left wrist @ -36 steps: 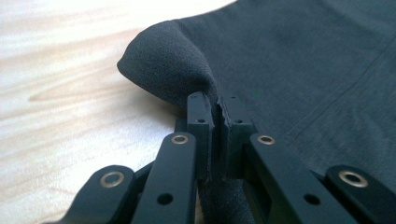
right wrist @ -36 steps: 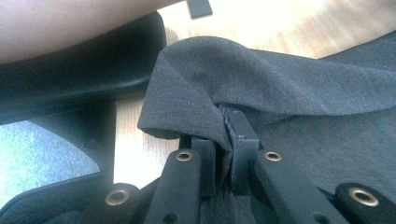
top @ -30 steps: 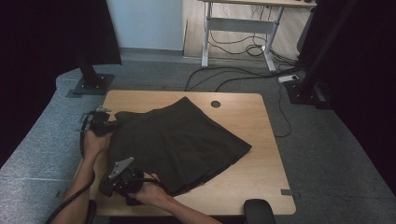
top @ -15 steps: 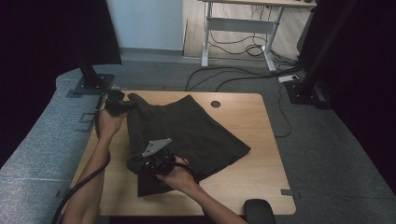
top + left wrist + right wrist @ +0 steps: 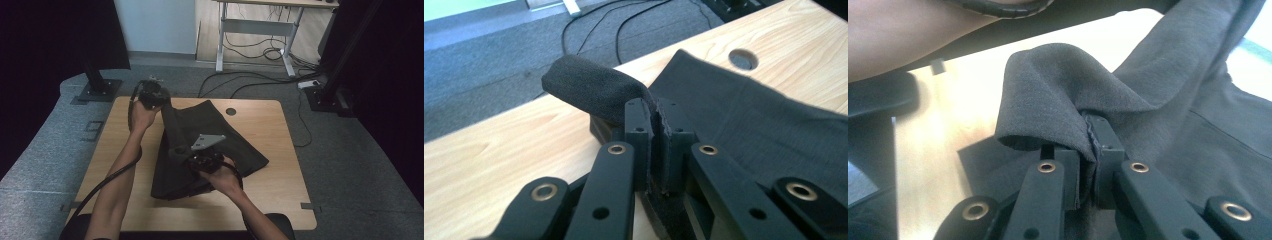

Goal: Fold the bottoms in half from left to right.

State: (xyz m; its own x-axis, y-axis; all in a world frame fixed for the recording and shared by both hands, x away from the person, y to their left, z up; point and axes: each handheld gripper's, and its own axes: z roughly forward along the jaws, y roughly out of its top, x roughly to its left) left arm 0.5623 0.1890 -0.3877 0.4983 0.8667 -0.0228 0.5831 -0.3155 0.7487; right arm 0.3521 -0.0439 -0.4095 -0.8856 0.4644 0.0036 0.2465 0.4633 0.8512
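A dark grey skirt (image 5: 220, 135) lies on the wooden table (image 5: 280, 175), its left edge lifted and folded over toward the right. My left gripper (image 5: 159, 98) holds the far corner of that edge near the table's back left; in the left gripper view the cloth (image 5: 596, 90) is pinched between the shut jaws of the left gripper (image 5: 657, 135). My right gripper (image 5: 187, 156) holds the near corner above the skirt's middle. In the right gripper view the fabric (image 5: 1063, 85) bunches over the shut jaws of the right gripper (image 5: 1088, 150).
A round cable hole (image 5: 230, 111) sits in the table's far side, just beyond the skirt. Cables (image 5: 260, 82) run across the grey carpet behind the table. Black stand bases (image 5: 97, 90) flank the table at back left and back right (image 5: 325, 97).
Both grippers have carried the skirt's left edge up and to the right, folding it over the rest. The left hand moved to the far edge; the right moved toward the middle.
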